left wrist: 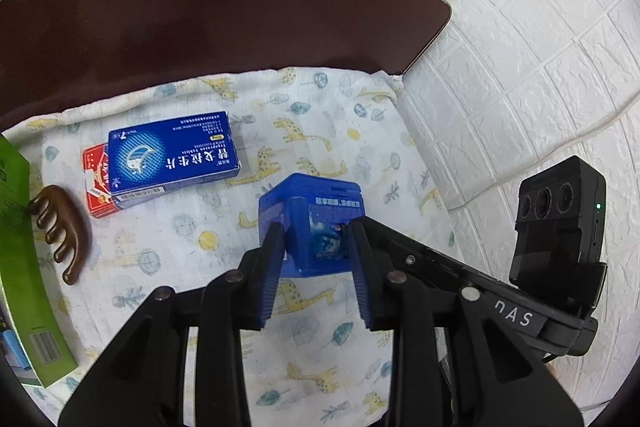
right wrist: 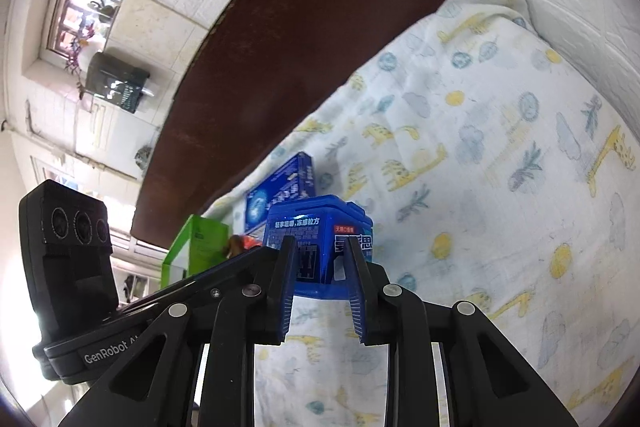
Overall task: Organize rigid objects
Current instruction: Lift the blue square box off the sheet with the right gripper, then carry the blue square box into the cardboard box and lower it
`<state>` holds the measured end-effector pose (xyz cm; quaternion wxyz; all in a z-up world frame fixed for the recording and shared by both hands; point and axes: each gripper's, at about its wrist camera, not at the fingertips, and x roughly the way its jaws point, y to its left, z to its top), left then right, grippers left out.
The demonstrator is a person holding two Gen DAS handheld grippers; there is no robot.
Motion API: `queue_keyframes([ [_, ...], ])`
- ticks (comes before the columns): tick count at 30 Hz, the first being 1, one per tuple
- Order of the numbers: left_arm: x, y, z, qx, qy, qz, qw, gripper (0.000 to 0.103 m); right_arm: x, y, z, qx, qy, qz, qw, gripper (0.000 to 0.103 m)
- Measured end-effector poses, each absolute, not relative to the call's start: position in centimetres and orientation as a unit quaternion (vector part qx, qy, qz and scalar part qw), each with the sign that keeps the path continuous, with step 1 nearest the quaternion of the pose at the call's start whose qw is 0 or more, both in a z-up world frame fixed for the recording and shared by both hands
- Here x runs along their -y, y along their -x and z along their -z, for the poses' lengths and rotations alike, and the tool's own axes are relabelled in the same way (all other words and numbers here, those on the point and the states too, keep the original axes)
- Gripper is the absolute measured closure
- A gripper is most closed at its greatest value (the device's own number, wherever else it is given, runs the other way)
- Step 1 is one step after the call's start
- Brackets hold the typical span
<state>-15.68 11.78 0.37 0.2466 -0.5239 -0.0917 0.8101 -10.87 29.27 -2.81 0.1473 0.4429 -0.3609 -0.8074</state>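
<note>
Between both claws sits a blue plastic box (left wrist: 310, 223): left claw (left wrist: 316, 247) & right claw (right wrist: 320, 263) each narrowly open, pads pressed on its sides, box above the giraffe-print cloth (left wrist: 340, 147) near its middle. Toward cloth's left edge: blue carton (left wrist: 172, 155) atop red pack (left wrist: 96, 187), brown comb (left wrist: 60, 227), green box (left wrist: 20, 247).
</note>
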Motion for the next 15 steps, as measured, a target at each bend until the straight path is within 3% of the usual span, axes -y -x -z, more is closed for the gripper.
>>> queue_keyframes([
  [15, 0.9, 12.1, -6.3, 0.133, 0.448, -0.861, 0.199, 0.072, -18.4, 12.2, -3.5, 0.307, -0.423, 0.817, 0.244, 0.075],
])
